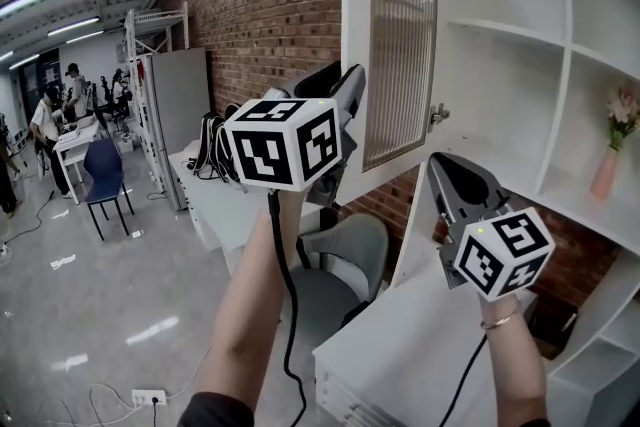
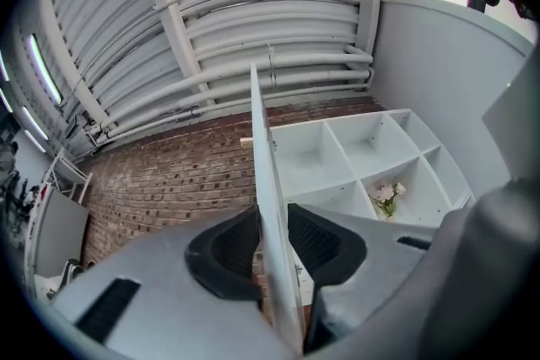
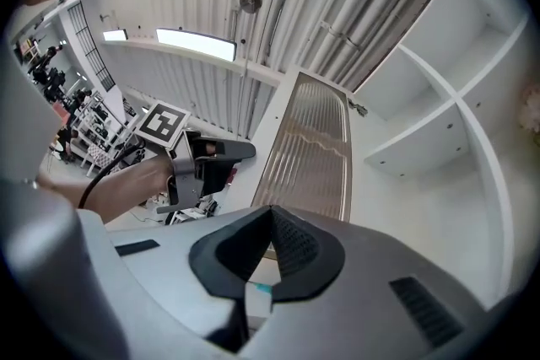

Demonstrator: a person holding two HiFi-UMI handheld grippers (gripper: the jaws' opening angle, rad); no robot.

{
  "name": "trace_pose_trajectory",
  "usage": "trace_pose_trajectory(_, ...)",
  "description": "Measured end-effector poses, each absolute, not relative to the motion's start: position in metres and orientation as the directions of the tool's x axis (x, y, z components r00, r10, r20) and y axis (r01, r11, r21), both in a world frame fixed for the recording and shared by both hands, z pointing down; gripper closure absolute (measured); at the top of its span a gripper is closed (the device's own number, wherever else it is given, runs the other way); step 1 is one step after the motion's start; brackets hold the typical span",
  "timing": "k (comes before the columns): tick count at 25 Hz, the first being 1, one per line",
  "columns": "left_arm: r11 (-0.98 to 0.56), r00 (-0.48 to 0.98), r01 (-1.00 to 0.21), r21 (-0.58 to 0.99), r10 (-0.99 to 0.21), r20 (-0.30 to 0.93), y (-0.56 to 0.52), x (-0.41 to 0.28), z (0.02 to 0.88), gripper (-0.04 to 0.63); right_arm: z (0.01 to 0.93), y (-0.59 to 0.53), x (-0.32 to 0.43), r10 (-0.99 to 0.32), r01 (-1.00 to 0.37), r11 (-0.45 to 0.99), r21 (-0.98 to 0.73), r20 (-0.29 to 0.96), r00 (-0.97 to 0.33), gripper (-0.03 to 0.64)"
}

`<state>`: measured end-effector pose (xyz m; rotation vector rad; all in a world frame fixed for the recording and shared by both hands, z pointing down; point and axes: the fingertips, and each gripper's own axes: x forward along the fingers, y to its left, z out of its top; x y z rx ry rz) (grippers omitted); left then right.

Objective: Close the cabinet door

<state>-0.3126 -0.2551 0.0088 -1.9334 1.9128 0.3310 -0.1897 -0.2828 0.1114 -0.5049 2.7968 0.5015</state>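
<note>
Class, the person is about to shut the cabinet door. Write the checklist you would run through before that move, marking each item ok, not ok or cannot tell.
1. Door stands open, ready to swing: ok.
2. Door edge sits between the left gripper jaws: ok.
3. Left jaws clamp the door: not ok, they stand apart and are not pressing on it.
4. Right gripper is empty with its jaws together: ok.
5. Right gripper is clear of the door's swing: cannot tell, it hangs near the cabinet's lower front.
6. Vase sits back inside its shelf: ok.
</note>
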Motion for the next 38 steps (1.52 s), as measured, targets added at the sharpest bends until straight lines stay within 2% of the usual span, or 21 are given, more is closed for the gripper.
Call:
trace_pose_trajectory(13,0.021,0.05,-0.989,-0.145,-0.884,-0.465,-0.252,-0.268,0.007,0.503,0.124,-0.297,-0.15,-0.398,-0.48,0.83,0.286,-0.301,-0.867,0.617)
trace_pose_trajectory(17,-0.036,0.091,-0.992,-0.121,-0.872,-0.48,-0.253,-0.253,0.007,0.503,0.124,-0.299,-0.133,-0.43,-0.516,0.8,0.304,-0.308,-0.848,0.615)
trace_pose_trajectory(29,-0.08,0.158,-0.982,-0.172,-0.849,-0.504,-0.262,-0.201,0.006,0.49,0.144,-0.325,-0.082,-0.561,-0.621,0.736,0.27,-0.269,-0.783,0.617)
trace_pose_trajectory(38,-0.047,0.157,-0.973,-0.224,-0.85,-0.503,-0.276,-0.164,0.006,0.486,0.146,-0.331,-0.053,-0.611,-0.669,0.699,0.254,-0.275,-0.742,0.617)
